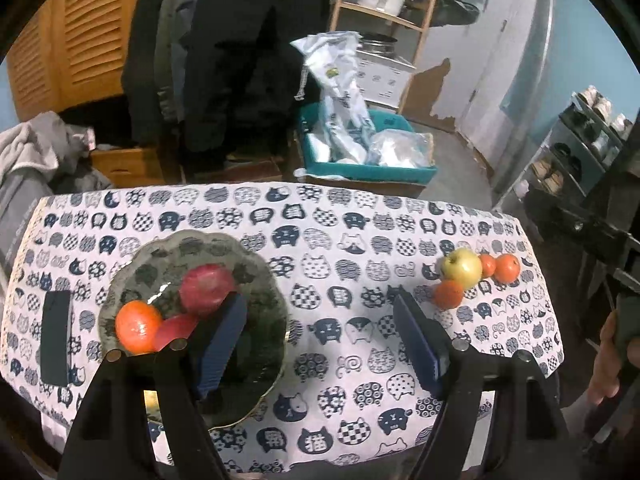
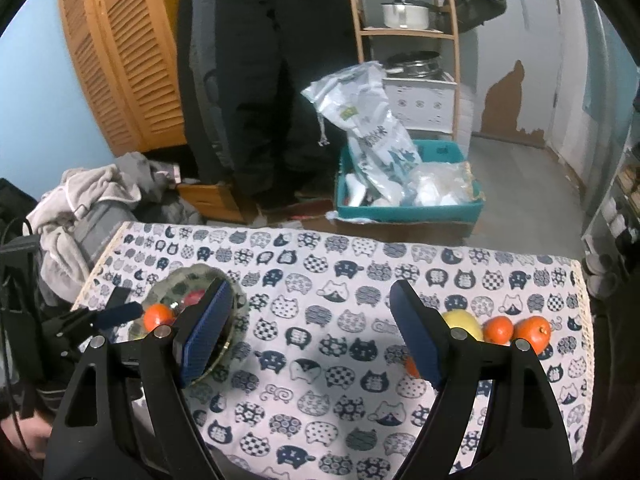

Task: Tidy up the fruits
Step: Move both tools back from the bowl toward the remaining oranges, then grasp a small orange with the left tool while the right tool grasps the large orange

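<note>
A scalloped glass plate [image 1: 262, 312] sits on the cat-print cloth at the left. It holds a red apple [image 1: 206, 289], an orange [image 1: 138, 326] and a second red fruit [image 1: 174, 330], partly hidden. My left gripper [image 1: 320, 340] hovers open just right of the plate, with nothing between its fingers. At the right of the cloth a yellow-green apple [image 1: 462, 270] lies among three oranges [image 1: 448, 294]. My right gripper [image 2: 310, 336] is open and empty above the middle of the cloth. The yellow-green apple [image 2: 464, 320] and two oranges [image 2: 534, 332] lie just right of its right finger.
A dark rectangular object [image 1: 56, 336] lies left of the plate. A hand [image 1: 612, 360] shows at the right edge. Beyond the table's far edge stand a teal bin of plastic bags [image 2: 408, 210], hanging dark coats [image 2: 260, 80], a wooden shelf with pots [image 2: 404, 32] and heaped clothes [image 2: 92, 196].
</note>
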The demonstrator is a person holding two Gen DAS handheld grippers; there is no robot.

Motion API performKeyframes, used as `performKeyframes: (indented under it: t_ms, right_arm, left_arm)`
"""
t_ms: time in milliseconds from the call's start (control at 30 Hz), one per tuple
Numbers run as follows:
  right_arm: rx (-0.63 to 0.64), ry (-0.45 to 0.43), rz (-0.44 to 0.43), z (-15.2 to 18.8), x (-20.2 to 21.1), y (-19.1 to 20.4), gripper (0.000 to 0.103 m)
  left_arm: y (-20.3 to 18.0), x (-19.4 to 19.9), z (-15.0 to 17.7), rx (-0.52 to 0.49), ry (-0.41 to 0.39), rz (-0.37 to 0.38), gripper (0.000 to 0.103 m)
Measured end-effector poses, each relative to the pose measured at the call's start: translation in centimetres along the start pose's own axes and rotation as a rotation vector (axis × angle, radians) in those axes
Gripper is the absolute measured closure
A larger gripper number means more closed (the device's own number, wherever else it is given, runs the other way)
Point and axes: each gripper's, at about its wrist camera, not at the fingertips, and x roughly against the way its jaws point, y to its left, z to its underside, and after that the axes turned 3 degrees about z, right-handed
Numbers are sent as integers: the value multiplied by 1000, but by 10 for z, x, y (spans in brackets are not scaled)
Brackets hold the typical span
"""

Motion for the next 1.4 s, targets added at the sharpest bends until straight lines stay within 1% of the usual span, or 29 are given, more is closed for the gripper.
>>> performKeyframes:
  t_ms: [200, 500, 633, 733, 800, 900, 1100, 1400]
  right_arm:
    - [-34, 13, 33, 8, 1, -26, 21]
    - [-91, 21, 106, 20, 8, -72, 21]
    - [-109, 29, 153, 24, 9, -92, 21]
    - [-127, 34, 170, 28, 8, -105, 21]
    - [-144, 40, 181, 30, 8, -113, 21]
    - [-160, 49, 194, 34, 7, -123, 21]
    - [-192, 73, 221, 42, 0, -143, 21]
    - [-264, 109, 253, 55, -13, -178, 21]
  left_arm:
    - [-24, -12, -1, -39, 23, 19, 26]
    - [-61, -34, -2, -86, 67, 61, 25]
    - [-75, -45, -2, -105, 87, 70, 25]
    - [-83, -54, -1, -117, 102, 81, 22]
    - [-88, -59, -1, -121, 112, 83, 22]
    - [-98, -71, 0, -127, 137, 101, 22]
    - [-115, -95, 2, -143, 182, 116, 22]
    - [-139, -147, 8, -178, 261, 127, 22]
